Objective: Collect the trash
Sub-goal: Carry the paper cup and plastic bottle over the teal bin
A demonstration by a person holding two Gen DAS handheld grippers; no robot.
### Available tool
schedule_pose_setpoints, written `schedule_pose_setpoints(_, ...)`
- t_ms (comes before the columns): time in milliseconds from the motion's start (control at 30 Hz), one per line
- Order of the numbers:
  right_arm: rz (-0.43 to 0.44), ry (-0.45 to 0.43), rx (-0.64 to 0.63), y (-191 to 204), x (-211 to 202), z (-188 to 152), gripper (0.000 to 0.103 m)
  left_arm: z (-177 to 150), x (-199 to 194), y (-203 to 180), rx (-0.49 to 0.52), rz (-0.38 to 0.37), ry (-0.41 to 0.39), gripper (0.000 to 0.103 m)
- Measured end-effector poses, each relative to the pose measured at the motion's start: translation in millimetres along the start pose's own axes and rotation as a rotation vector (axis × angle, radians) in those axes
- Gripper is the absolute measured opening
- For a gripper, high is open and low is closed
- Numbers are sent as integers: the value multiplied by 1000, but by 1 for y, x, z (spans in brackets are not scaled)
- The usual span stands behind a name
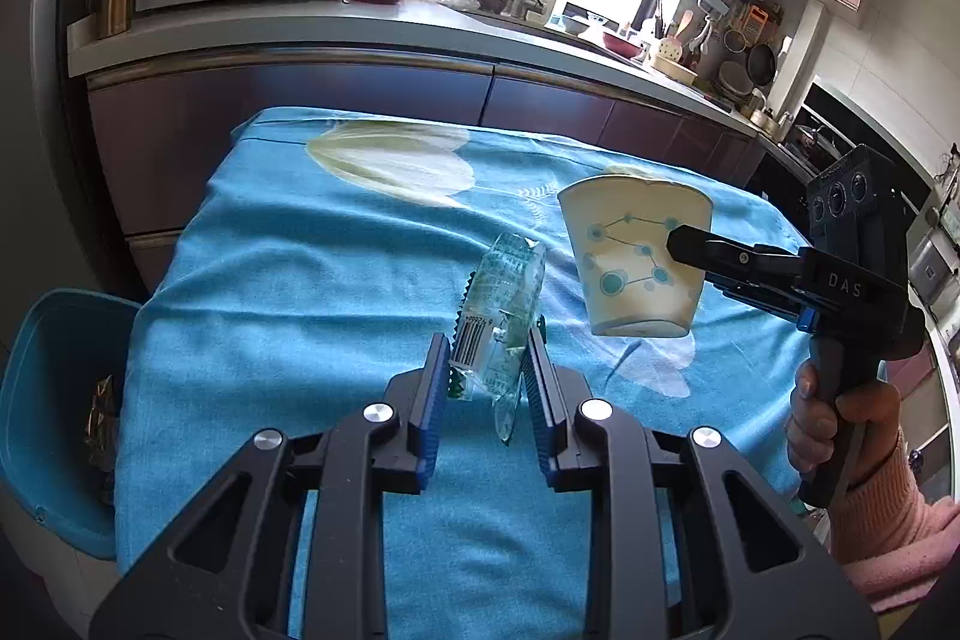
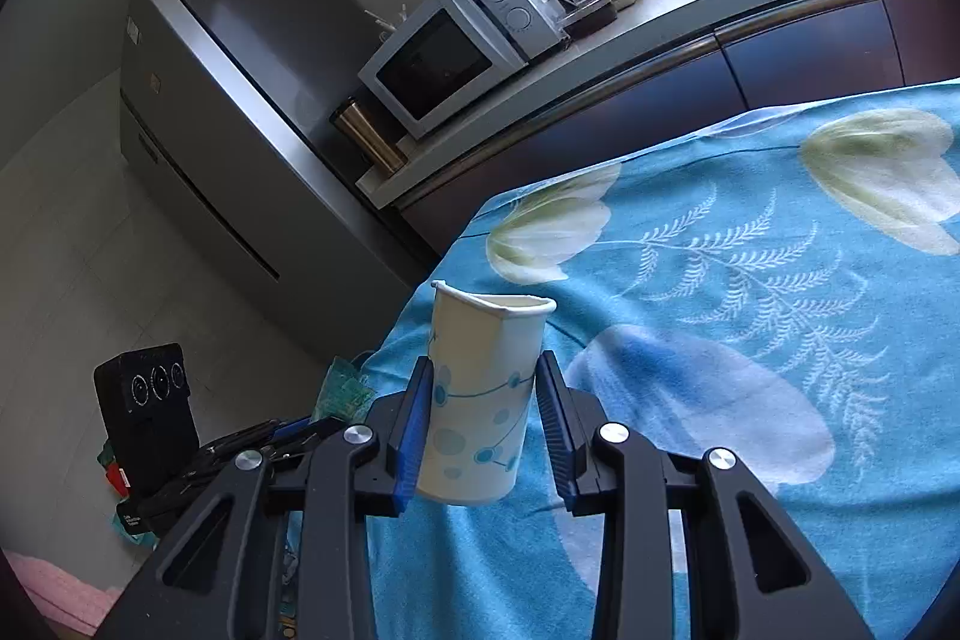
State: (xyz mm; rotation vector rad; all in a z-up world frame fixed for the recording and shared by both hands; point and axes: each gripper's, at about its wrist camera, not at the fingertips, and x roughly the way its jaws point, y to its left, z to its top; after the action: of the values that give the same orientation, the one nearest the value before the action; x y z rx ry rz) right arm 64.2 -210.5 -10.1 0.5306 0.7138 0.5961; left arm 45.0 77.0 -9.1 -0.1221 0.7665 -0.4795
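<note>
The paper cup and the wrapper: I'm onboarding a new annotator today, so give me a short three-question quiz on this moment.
1. True or false: the right gripper is shut on the paper cup, squeezed out of round.
2. What does the left gripper hold?
A. a spoon
B. a clear plastic wrapper with a barcode
C. a mug
3. Fill in: the open blue ___ stands on the floor beside the left edge of the table with the blue flowered cloth.

Key
1. True.
2. B: the plastic wrapper sits between the jaws.
3. Trash bin.
</note>
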Motion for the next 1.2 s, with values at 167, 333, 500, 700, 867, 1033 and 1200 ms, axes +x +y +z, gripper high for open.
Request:
schedule_pose_setpoints(167,19,29,-22,18,14,-11,33,-10,-13,12,-18,30,-11,25)
schedule_pose_setpoints(333,32,58,-45,34,26,-20,33,-20,-25,22,-31,61,-20,25)
schedule_pose_setpoints(500,47,76,-65,48,39,-22,33,-25,-38,30,-45,87,-36,25)
schedule_pose_setpoints(700,61,98,-83,59,50,-23,33,-31,-53,37,-54,113,-55,25)
schedule_pose_setpoints(867,73,111,-95,64,55,-25,33,-31,-62,43,-63,123,-68,25)
schedule_pose_setpoints(1033,80,118,-104,71,62,-25,33,-33,-71,47,-69,134,-82,25)
schedule_pose_setpoints(1200,87,124,-112,76,68,-24,33,-32,-78,55,-80,150,-93,25)
